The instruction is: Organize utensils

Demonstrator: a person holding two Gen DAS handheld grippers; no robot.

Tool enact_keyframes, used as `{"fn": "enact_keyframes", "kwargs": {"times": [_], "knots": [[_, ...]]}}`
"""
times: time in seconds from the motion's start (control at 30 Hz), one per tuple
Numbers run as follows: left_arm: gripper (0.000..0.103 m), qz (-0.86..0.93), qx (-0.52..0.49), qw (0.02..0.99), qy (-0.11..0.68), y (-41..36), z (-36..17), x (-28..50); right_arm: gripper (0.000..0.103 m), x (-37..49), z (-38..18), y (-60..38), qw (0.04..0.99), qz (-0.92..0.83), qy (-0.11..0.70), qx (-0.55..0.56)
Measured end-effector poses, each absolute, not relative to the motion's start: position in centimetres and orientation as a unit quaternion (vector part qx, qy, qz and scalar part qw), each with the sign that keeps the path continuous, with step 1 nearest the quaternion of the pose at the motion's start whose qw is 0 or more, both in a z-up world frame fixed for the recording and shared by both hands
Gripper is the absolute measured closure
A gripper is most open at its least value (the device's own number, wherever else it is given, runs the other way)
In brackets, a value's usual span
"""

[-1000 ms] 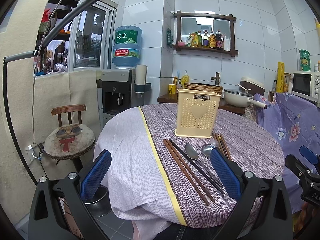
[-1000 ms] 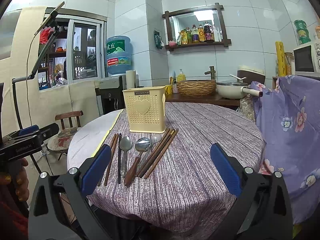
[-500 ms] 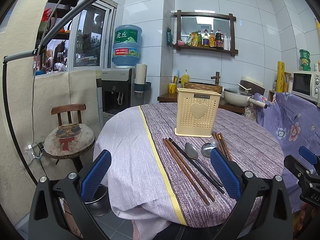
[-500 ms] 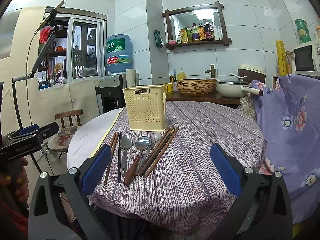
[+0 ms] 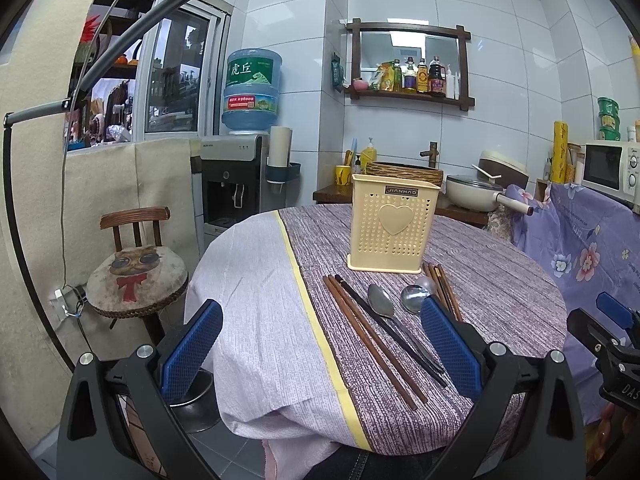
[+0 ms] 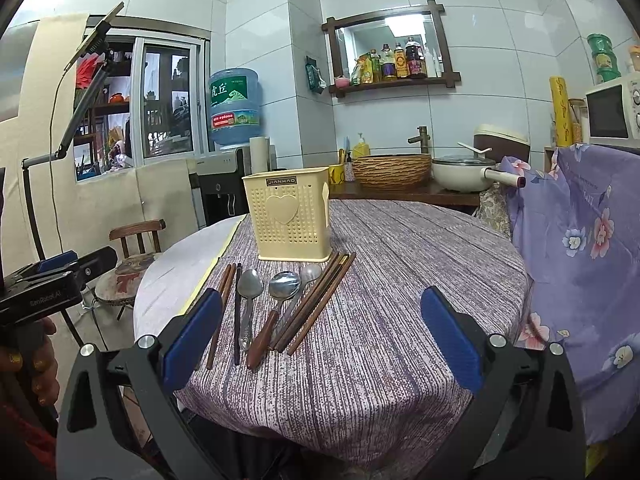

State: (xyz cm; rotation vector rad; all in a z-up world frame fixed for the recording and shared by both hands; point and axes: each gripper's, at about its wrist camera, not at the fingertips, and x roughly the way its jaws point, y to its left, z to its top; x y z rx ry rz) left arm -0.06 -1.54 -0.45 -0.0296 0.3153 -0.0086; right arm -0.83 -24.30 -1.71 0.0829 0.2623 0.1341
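Observation:
A cream perforated utensil holder [image 5: 394, 226] [image 6: 288, 214] with a heart on its front stands upright on the round table. In front of it lie brown chopsticks [image 5: 372, 336] [image 6: 222, 300], a black chopstick [image 5: 392, 336] [image 6: 237, 312], a metal spoon [image 5: 380, 305] [image 6: 249, 284], a wooden-handled spoon [image 6: 284, 284] and more brown chopsticks [image 6: 320, 296]. My left gripper [image 5: 320, 320] hovers open at the table's near-left edge with nothing in it. My right gripper [image 6: 322, 308] is open and bare, short of the utensils' handles.
A purple striped tablecloth [image 6: 400, 280] covers the table, with a pale cloth [image 5: 256, 300] on its left side. A cushioned chair [image 5: 136, 272] stands to the left and a floral purple cover [image 6: 580, 260] hangs on the right. A hand [image 6: 40, 364] holds the left gripper's handle.

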Motion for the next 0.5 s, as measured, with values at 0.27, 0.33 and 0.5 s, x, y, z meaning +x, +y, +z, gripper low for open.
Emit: {"fn": "enact_keyframes", "kwargs": {"times": [0.27,0.33,0.5], "knots": [[0.005,-0.003,-0.015,0.985,0.17,-1.4,-1.0,0.8,0.005,0.0,-1.9,-24.4,0.987,0.065,0.144,0.043],[0.005,0.0,-0.011,0.984,0.177,-1.3,-1.0,1.4,0.005,0.5,-2.1,-24.5,0.986,0.063,0.152,0.038],[0.005,0.01,0.01,0.977,0.215,-1.2,-1.7,3.7,0.005,3.4,-2.9,-26.1,0.977,0.036,0.206,0.038]]}}
